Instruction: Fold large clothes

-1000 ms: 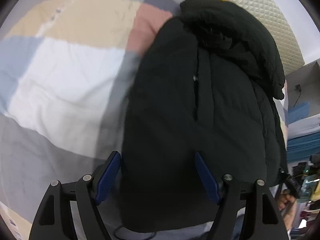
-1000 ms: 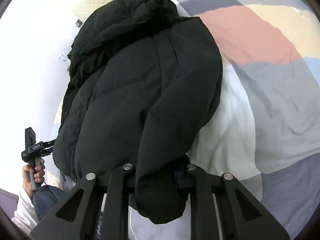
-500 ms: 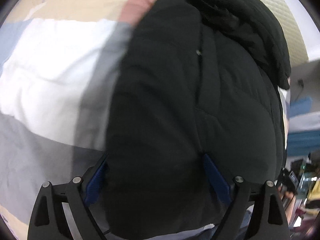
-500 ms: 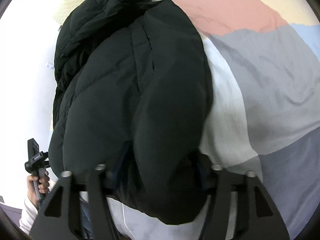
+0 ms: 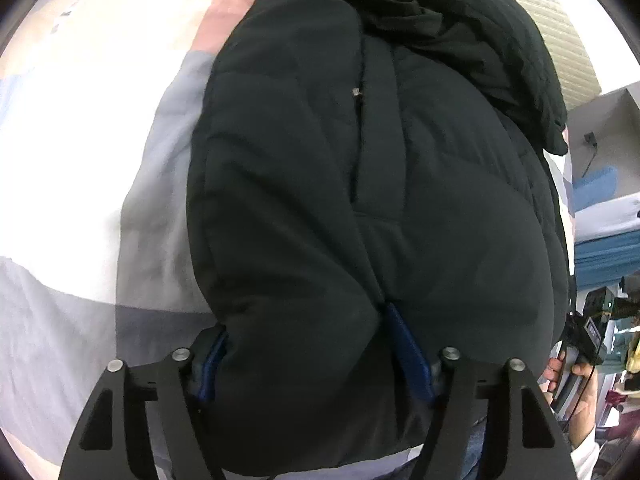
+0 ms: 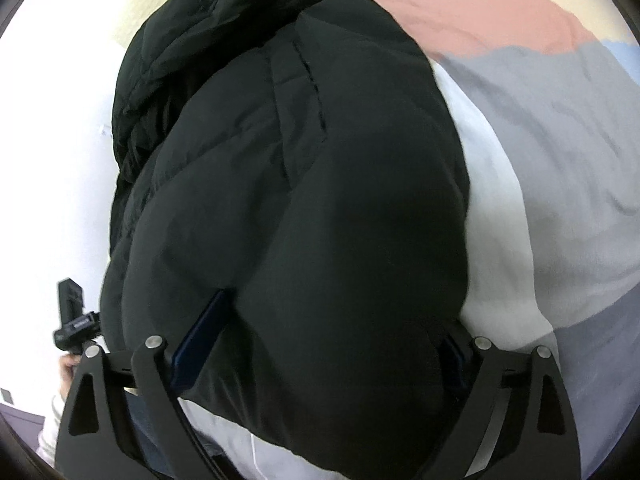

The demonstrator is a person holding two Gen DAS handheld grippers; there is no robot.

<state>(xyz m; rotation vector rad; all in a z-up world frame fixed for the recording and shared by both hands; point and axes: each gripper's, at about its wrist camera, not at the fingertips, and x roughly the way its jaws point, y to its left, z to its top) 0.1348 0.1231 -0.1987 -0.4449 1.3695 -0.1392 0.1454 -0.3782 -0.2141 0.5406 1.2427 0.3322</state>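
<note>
Two grippers close in on one black puffer jacket [image 5: 360, 184], which lies folded lengthwise on a bed, its hood end far from the cameras and its hem nearest them. No brand, label or readable writing shows on it; the only hardware is a small metal zip pull [image 5: 355, 92] beside the front placket. The shell is smooth, matte and puffy, with faint quilt seams, and the hood [image 5: 460, 28] is bunched in soft creases.

The left gripper [image 5: 308, 344] has its blue-padded fingers [image 5: 408, 352] spread around a thick roll of the hem, one pad on each side and pressed into the fabric. The right gripper [image 6: 320, 344] straddles the hem in the same way, its blue pad [image 6: 200, 344] sunk into a fold. Whether either is truly clamped is hard to judge, since padding hides the tips.

Under the jacket is a bedspread [image 6: 540, 152] of large flat blocks in pink, grey, white, cream and pale blue, slightly wrinkled. A cream quilted headboard [image 5: 560, 24] stands beyond.
</note>
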